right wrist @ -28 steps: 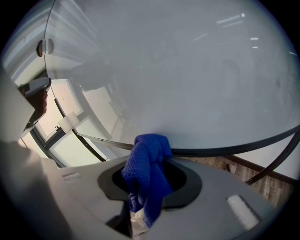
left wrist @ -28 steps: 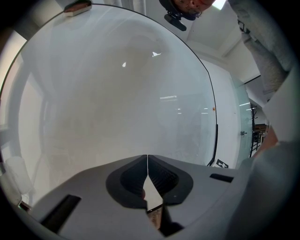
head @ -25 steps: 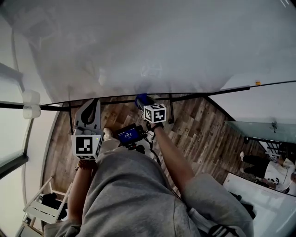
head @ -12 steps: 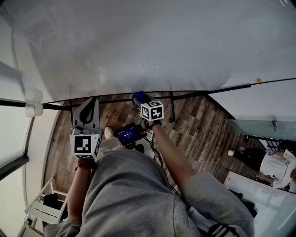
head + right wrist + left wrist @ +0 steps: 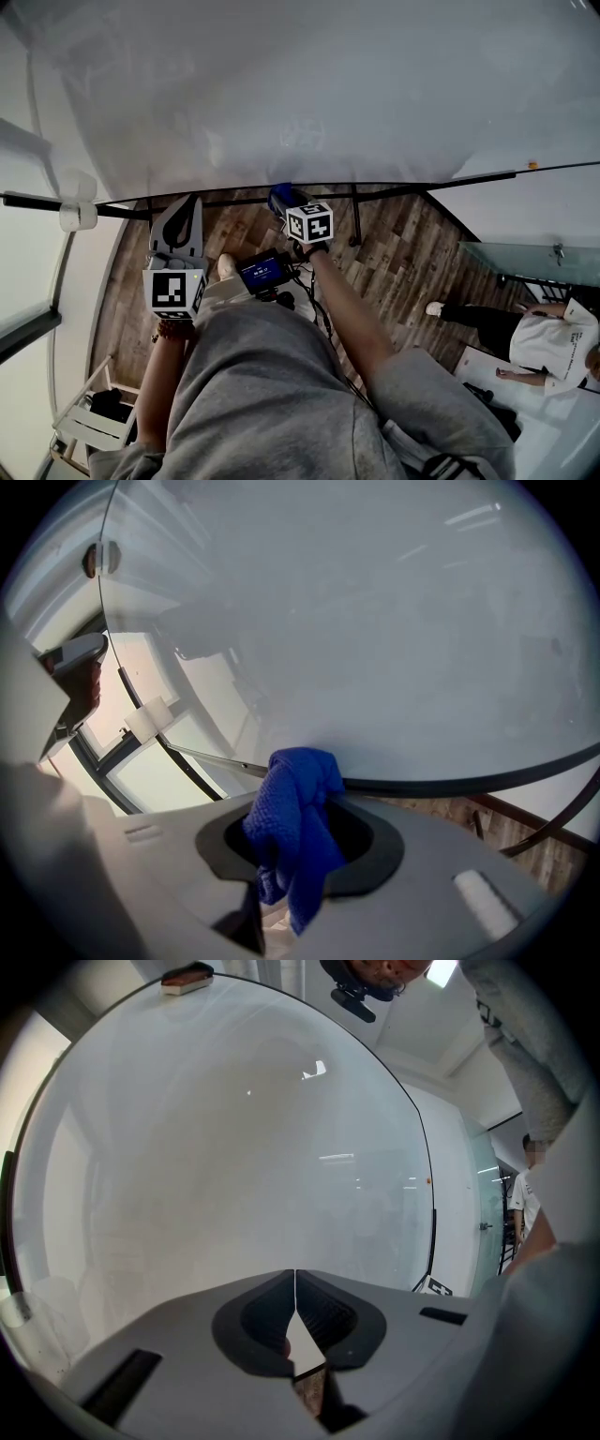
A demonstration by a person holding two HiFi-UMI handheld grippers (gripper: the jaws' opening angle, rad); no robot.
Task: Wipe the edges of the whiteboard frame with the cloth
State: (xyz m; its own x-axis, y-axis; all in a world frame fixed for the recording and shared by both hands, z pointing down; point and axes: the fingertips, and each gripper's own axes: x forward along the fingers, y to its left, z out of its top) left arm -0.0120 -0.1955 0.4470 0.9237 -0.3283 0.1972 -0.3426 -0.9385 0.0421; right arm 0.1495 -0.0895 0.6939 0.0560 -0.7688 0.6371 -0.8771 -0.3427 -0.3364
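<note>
Presently the right gripper (image 5: pixel 298 846) has its jaws clamped on the blue cloth (image 5: pixel 292 829), whose bunched top presses against the dark bottom edge of the frame (image 5: pixel 469 782). The left gripper (image 5: pixel 295 1288) has its jaws closed together on nothing. It hangs just left of the other, pointed at the whiteboard (image 5: pixel 309 84) but apart from it.

Judging by this, wiping is under way on the bottom edge, left of its middle. No streak or dirt shows which stretches are done, so I would count the long run rightward to the corner, the sides and the top as left to do.

The edge runs unbroken both ways from the cloth. A dark stand leg (image 5: pixel 354 217) drops from it just to the right and could snag the gripper on a slide that way. Below, the wood floor (image 5: pixel 412 262) lies open. A person (image 5: pixel 539 342) stands well off to the right, and a window rail (image 5: pixel 37 208) lies to the left.
</note>
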